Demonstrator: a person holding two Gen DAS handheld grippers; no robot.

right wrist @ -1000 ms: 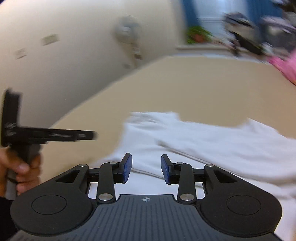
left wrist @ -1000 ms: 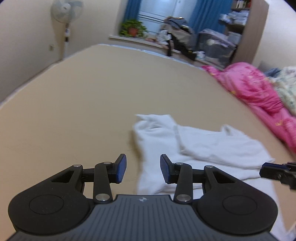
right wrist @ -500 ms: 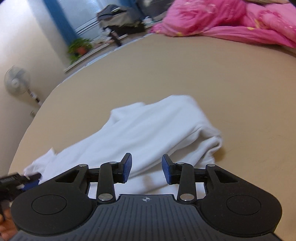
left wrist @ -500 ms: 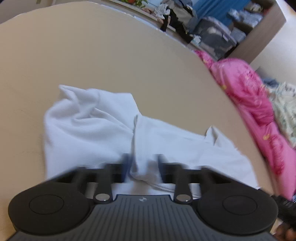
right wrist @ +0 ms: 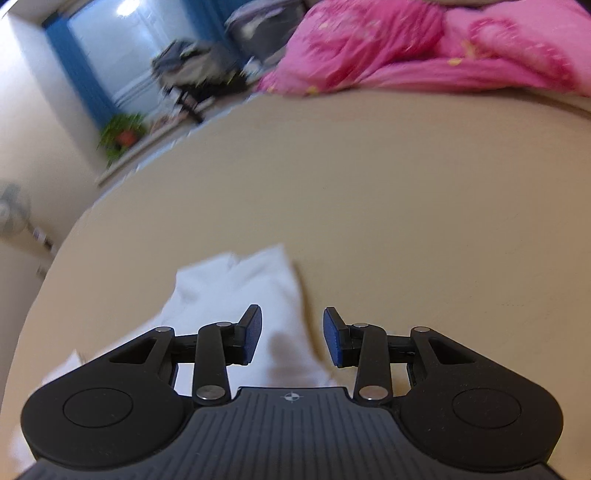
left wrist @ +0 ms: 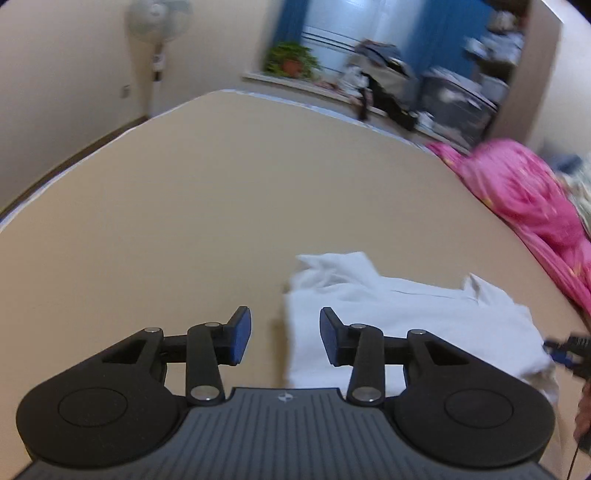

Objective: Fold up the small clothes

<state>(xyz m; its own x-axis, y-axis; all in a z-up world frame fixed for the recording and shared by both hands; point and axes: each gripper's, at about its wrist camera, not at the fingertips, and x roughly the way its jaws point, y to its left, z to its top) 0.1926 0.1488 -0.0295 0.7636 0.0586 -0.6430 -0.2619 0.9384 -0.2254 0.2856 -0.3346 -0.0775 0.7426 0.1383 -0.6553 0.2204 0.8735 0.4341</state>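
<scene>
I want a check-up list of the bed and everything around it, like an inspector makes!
Surface: wide tan bed sheet, smooth and mostly bare.
Job's things: one white cotton garment, partly folded and rumpled, lying flat on the sheet.
Clutter: crumpled pink quilt along the bed's far edge.
Grippers: left gripper has its jaws opening, nothing pinched, hanging above the garment's left edge. Right gripper is open and empty, over the garment's right end.
Cables: thin dark cord at the left view's right edge, blurred.
Surroundings: white standing fan, potted green plant on a ledge, blue curtains, piled clothes and storage boxes.
</scene>
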